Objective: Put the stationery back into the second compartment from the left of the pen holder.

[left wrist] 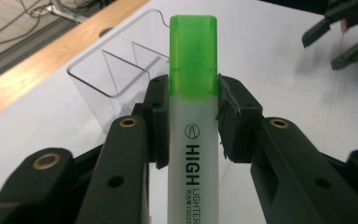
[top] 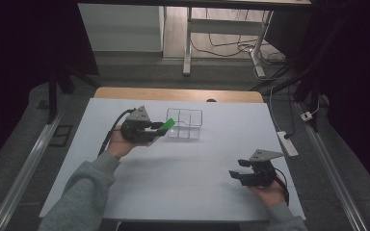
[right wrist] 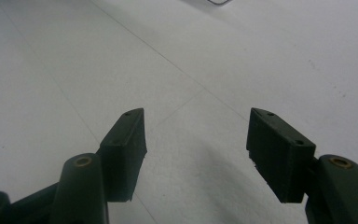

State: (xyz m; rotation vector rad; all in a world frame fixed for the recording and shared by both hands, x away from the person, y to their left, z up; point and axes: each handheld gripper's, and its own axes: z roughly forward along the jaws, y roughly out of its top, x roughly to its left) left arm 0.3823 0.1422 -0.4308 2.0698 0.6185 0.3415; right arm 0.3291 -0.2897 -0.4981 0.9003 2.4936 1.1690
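Observation:
A highlighter (left wrist: 192, 116) with a white barrel and a green cap is clamped between the jaws of my left gripper (left wrist: 193, 91), cap end pointing away from the hand. In the high view the left gripper (top: 160, 128) holds the highlighter (top: 165, 126) above the table, its green cap right at the left wall of a clear plastic organiser (top: 185, 123) with several compartments. That organiser (left wrist: 116, 70) lies just beyond the cap in the left gripper view. My right gripper (top: 237, 169) hovers low at the table's front right, open, with nothing between its jaws (right wrist: 196, 126).
The white table top (top: 183, 168) spreads under both hands, with a wooden strip (top: 178, 94) along its far edge. Beyond it stand a table frame and loose cables on the floor. A power strip (top: 287, 143) lies off the right edge.

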